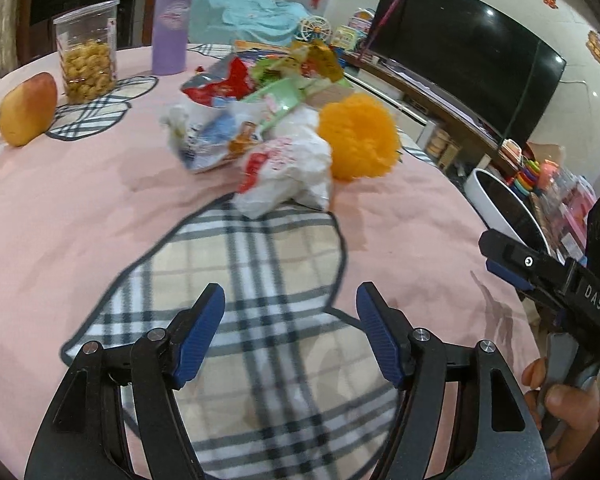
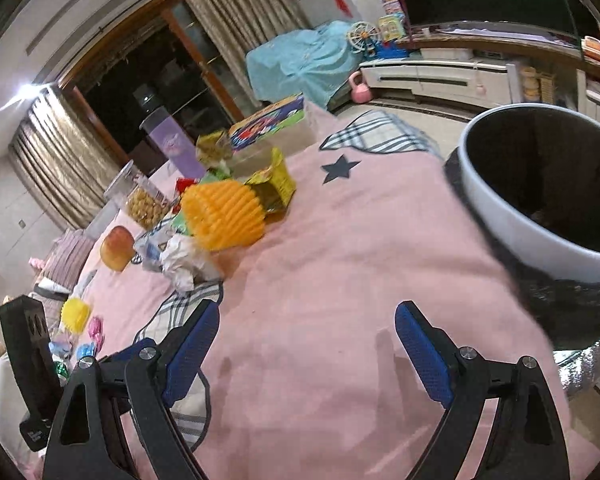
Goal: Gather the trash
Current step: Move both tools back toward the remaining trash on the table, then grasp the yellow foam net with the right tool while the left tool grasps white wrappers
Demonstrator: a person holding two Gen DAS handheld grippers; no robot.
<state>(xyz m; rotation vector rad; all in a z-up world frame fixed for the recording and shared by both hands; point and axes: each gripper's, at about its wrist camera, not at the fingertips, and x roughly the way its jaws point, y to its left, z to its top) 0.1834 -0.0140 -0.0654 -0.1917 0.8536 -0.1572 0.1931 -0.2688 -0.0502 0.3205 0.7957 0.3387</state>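
1. Hovering over the counter (image 1: 60, 216), the left tongs (image 1: 290, 320) stand released, blue pads apart, nothing between them; below them lies a plaid patch (image 1: 252, 264) of the pink cloth.
2. The right tongs (image 2: 306, 340) are likewise released and empty, over bare pink cloth; in the left wrist view they enter from the right edge, carried by a hand (image 1: 560, 400).
3. Trash heap (image 1: 260, 128): it lies on the counter ahead of the left tongs, well apart from both pairs. It comprises a crumpled white bag with red print (image 1: 292, 168), a torn blue-and-white wrapper (image 1: 208, 136), a red wrapper (image 1: 220, 84) and green packaging (image 1: 280, 100).
4. An orange foam fruit net (image 1: 360, 140) sits at the heap's right side, touching the white bag.
5. Trash bin (image 2: 540, 184): white rim, dark inside, standing beside the counter edge, to the right of the right tongs.
6. Other items beyond the heap: a mango (image 1: 28, 110), a clear jar of snacks (image 1: 88, 52) and a purple bottle (image 1: 171, 20), all upright or resting on the counter's far left.
7. Both views are motion-blurred; finer print is unreadable.
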